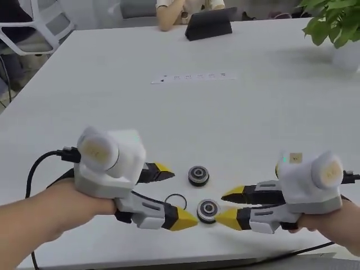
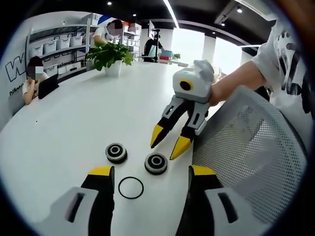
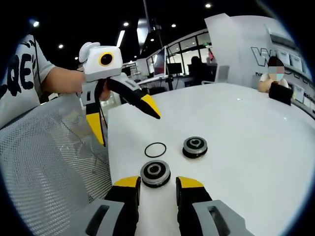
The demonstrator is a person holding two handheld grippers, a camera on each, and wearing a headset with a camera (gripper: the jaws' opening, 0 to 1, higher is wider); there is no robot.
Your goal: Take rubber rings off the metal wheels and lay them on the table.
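The table [image 1: 236, 112] beyond the far wheel [image 1: 198, 175] lies open up to a power strip [image 1: 194, 77] well away. At the front edge room is tight: the left tongs [image 1: 183, 197] and right tongs [image 1: 221, 206] point at each other, with the near wheel [image 1: 208, 210] and a loose ring [image 1: 176, 201] in the gap between them

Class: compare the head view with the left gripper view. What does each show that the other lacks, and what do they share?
Head view adds: a power strip far up the table, and the black cable trailing from the open left gripper. Left gripper view adds: a mesh chair back beside the table and shelves of bins by the wall. Shared: the near wheel, the far wheel, a loose ring lying flat, the open right gripper and a plant.
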